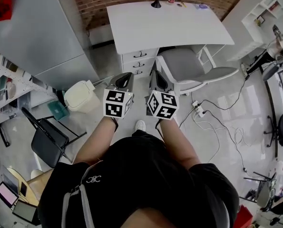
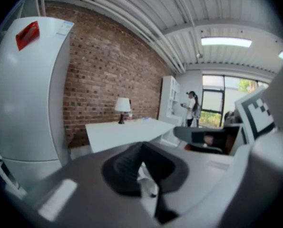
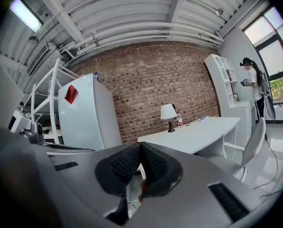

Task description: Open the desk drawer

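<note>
Head view is showing the person standing well back from the white desk (image 1: 170, 25). The stack of drawers (image 1: 139, 63) is sitting under the desk's left end, just beside the gray chair (image 1: 193, 68). All three drawer fronts are lying flush, so nothing is open yet. The left gripper (image 1: 124, 80) and the right gripper (image 1: 158, 80) are being held side by side in front of the body, pointing toward the drawers but well apart from them. In the left gripper view the jaws are meeting at their tips with nothing between them, and the right gripper view is showing the same: clenched and empty. The step in hand is looking like the approach. The next move is probably calling for walking up, lowering one gripper to a drawer handle (image 1: 140, 54), spreading its jaws around that small handle, then pulling straight back.
</note>
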`<state>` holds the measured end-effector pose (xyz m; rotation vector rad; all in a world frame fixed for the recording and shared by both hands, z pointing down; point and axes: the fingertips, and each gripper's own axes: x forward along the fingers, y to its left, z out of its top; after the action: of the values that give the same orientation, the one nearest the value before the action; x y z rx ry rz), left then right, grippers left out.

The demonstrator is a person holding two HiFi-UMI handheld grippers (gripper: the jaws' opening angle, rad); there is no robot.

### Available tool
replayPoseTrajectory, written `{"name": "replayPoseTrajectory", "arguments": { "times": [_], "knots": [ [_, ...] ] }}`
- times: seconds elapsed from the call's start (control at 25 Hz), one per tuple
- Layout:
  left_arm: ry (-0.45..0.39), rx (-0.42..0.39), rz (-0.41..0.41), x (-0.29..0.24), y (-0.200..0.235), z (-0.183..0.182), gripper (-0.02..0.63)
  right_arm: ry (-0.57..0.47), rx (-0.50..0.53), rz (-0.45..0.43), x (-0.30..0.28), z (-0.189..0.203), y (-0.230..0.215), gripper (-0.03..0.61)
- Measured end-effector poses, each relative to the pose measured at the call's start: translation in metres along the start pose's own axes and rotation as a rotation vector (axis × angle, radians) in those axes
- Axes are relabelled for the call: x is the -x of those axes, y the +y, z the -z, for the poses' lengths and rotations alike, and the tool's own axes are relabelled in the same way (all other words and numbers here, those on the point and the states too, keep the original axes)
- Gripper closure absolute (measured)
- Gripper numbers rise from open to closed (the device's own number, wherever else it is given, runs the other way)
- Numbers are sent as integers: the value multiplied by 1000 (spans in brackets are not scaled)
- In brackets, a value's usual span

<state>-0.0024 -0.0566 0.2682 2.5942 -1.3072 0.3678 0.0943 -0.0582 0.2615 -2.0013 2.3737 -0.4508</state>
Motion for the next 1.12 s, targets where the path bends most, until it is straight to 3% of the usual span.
{"name": "replayPoseTrajectory", "arguments": {
  "times": [0.32,0.48,0.68,1.0,1.12],
  "knots": [
    [60,48,-43,-63,17,5,617,87,-65,-50,-63,10,-44,581],
    [96,110,-73,-78,31,26,617,141,-256,-124,-89,46,-52,581],
    [137,156,-74,-111,41,52,617,195,-529,-77,-134,100,-85,580],
    [174,166,-57,-163,68,93,617,231,-835,-17,-211,174,-126,580],
    [196,170,-50,-181,77,116,617,259,-854,0,-242,210,-136,580]
  ]
}}
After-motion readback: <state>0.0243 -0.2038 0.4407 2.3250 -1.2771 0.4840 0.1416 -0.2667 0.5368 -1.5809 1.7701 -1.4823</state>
